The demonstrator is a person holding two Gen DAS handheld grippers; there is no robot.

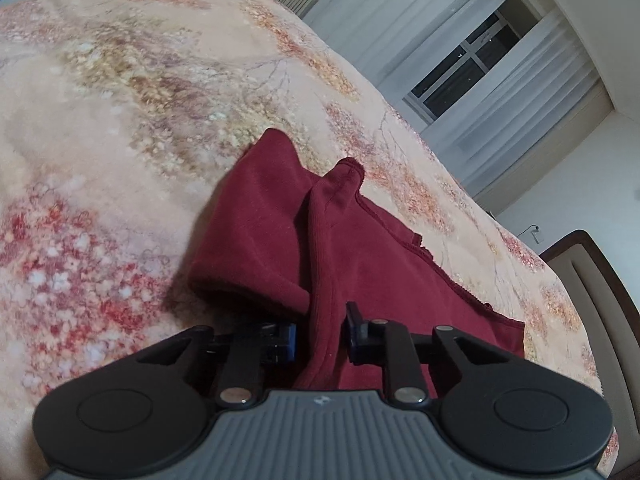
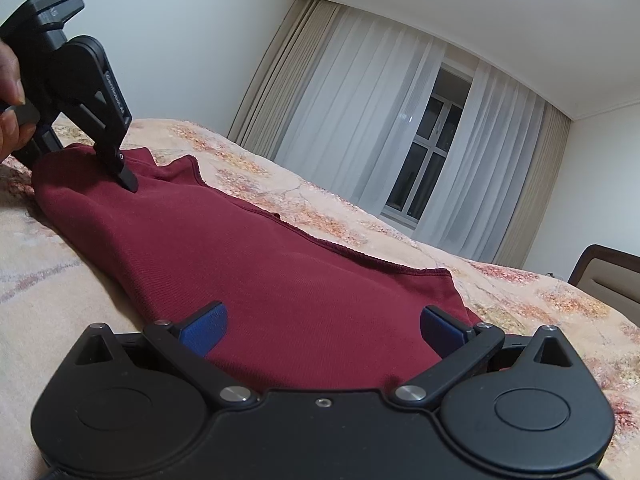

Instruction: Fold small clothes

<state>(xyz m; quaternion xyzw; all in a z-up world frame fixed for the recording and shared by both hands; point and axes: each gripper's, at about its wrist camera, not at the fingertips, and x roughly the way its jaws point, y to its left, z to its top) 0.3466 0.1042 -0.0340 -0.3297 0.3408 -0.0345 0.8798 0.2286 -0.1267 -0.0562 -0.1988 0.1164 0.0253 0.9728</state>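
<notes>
Small white lettering on left gripper, seemingly illegible.

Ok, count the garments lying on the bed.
1. A single dark red garment lies on the floral bedspread. The left gripper pinches a raised fold at one end; the right gripper, fingers apart, hovers over the other. Anything beneath it would be hidden.

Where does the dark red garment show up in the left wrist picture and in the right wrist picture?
Left wrist: the dark red garment fills the lower centre, a fold of it pinched in the left gripper.
Right wrist: it spreads from upper left to lower centre, ahead of the open right gripper; the left gripper grips its far end.
Shared landmark: the window behind sheer curtains.
</notes>
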